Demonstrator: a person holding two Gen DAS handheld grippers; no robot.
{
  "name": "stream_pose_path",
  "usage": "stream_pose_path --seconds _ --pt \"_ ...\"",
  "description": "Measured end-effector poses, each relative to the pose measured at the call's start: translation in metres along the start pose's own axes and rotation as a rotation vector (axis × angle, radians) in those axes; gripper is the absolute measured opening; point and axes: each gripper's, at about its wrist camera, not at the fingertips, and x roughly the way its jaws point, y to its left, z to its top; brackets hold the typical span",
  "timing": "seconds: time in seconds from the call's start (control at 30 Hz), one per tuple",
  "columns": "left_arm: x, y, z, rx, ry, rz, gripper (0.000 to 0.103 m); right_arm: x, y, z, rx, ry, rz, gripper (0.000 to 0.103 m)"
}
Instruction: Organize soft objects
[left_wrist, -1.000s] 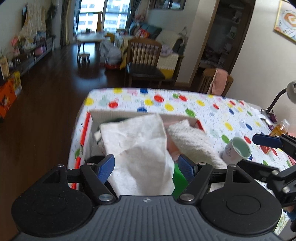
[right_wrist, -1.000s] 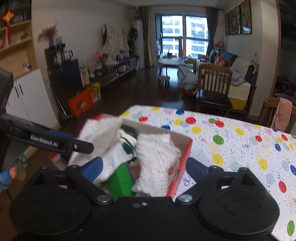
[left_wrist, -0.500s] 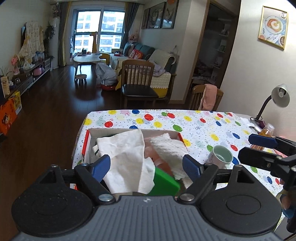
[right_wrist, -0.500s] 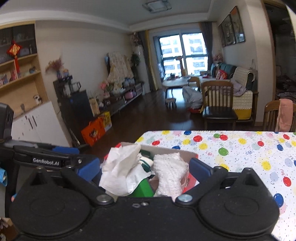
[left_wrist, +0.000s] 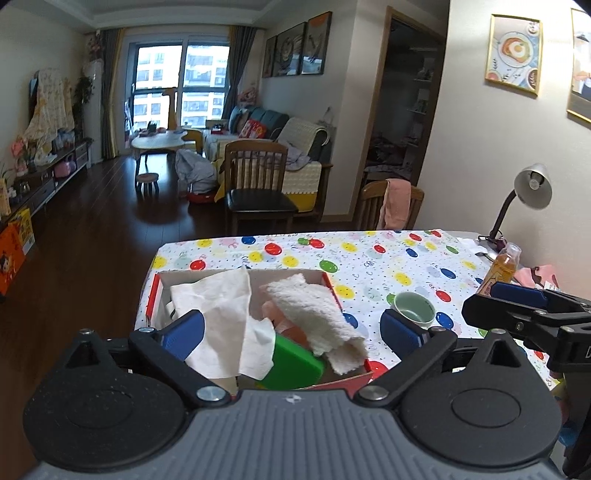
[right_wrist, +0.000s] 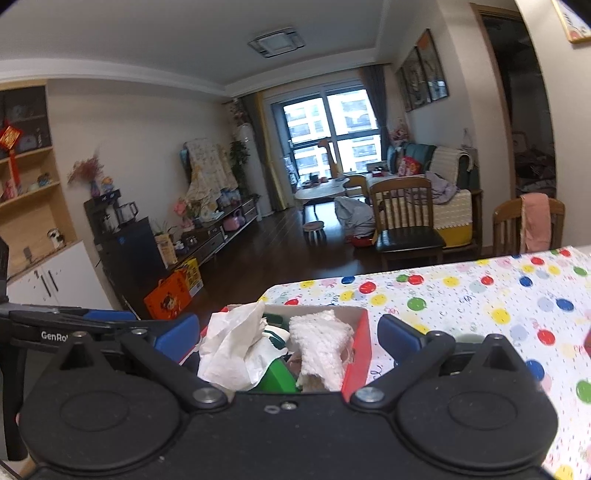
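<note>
left gripper (left_wrist: 291, 328): jaws opening, nothing between them, so it can let go | right gripper (right_wrist: 288, 332): jaws wide, holding nothing | thin white paper cloth (left_wrist: 221, 314) and fluffy white towel (left_wrist: 314, 310): in the red cardboard box (left_wrist: 364, 373) at 12 o'clock, kept together | pale green cup (left_wrist: 413, 308): at 2 o'clock

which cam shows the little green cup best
The left wrist view. The green cup stands upright and unblocked on the dotted tablecloth, right of the cardboard box, with its rim and inside showing. In the right wrist view I cannot make it out; at most a blurred pale patch behind the gripper's linkage.
</note>
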Motion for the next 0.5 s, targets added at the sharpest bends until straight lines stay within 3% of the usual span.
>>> stream_pose_path --seconds 0.5 --pt "-0.010 -0.033 -0.018 0.080 -0.021 -0.027 0.102 -0.032 0.001 -0.030 0.061 -0.039 -0.162 0.103"
